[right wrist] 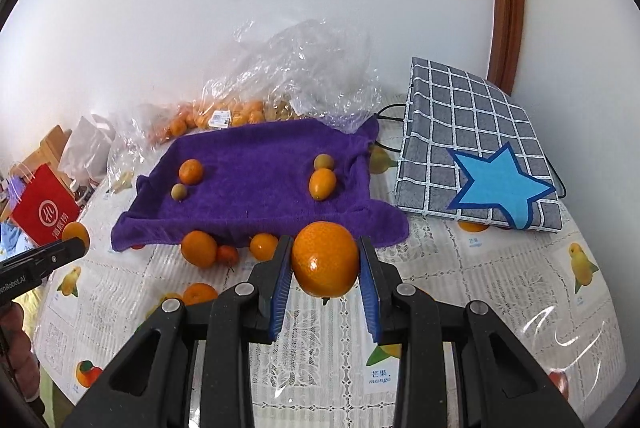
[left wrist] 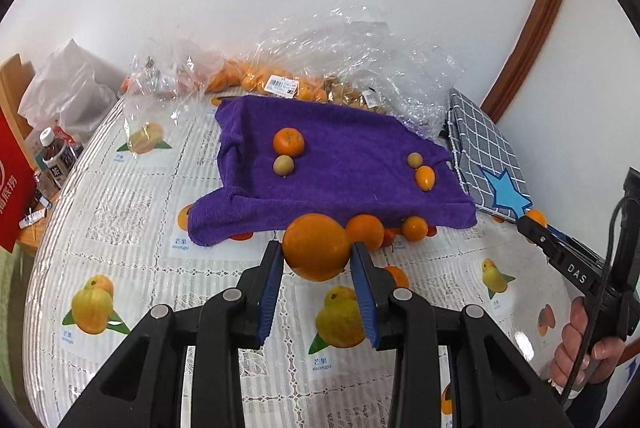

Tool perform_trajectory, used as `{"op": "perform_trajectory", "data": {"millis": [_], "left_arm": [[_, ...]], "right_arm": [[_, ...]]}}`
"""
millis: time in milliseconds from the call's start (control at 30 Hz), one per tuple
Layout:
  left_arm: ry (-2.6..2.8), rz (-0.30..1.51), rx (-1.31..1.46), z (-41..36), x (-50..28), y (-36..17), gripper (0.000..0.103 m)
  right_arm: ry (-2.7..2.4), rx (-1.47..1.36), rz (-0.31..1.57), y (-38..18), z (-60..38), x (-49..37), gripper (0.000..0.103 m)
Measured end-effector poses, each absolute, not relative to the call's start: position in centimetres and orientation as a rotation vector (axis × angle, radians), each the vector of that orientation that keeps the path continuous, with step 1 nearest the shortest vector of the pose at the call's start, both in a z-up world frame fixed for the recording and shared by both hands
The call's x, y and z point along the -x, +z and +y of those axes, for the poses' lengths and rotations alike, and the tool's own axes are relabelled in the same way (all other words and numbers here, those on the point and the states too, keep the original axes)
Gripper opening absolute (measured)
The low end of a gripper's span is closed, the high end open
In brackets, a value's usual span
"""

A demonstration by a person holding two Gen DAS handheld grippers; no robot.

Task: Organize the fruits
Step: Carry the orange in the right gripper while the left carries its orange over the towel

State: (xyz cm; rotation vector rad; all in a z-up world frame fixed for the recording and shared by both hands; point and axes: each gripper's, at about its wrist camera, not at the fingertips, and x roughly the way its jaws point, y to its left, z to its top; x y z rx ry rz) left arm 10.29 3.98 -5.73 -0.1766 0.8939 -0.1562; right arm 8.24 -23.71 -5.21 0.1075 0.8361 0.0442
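Note:
My left gripper is shut on an orange and holds it above the table, just in front of the purple towel. My right gripper is shut on another orange, also in front of the purple towel. On the towel lie a mandarin with a small greenish fruit at the left, and a kumquat with a small greenish fruit at the right. Several loose oranges lie at the towel's front edge.
Clear plastic bags of fruit sit behind the towel by the wall. A grey checked bag with a blue star lies right of the towel. A red paper bag and bottles stand off the table's left. The tablecloth has printed mangoes.

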Motion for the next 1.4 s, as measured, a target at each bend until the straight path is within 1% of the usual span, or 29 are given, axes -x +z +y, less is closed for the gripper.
{"op": "perform_trajectory", "data": {"millis": [400,767,1067,1400], "left_arm": [[-0.141,0.867,0.159,4.4,-10.2,-4.2,0.033],[-0.12,0.85,0.186,5.5,-12.5,-3.7,0.033],[-0.119,0.846,0.182,6.3,-15.3,-4.1,0.033],[-0.114,0.866,0.204,8.0,-18.0,-6.0,0.033]], "right_arm": [[0.053,-0.122,0.838,-4.6,-23.8,-8.5,0.031],[0.054,-0.11,0.833,-4.0,-23.7,-9.6,0.031],[0.065,-0.084,0.84,-4.3,-23.0,-12.3,0.031],[0.088,-0.066,0.882,-6.6,-21.5,-15.7,0.031]]}}
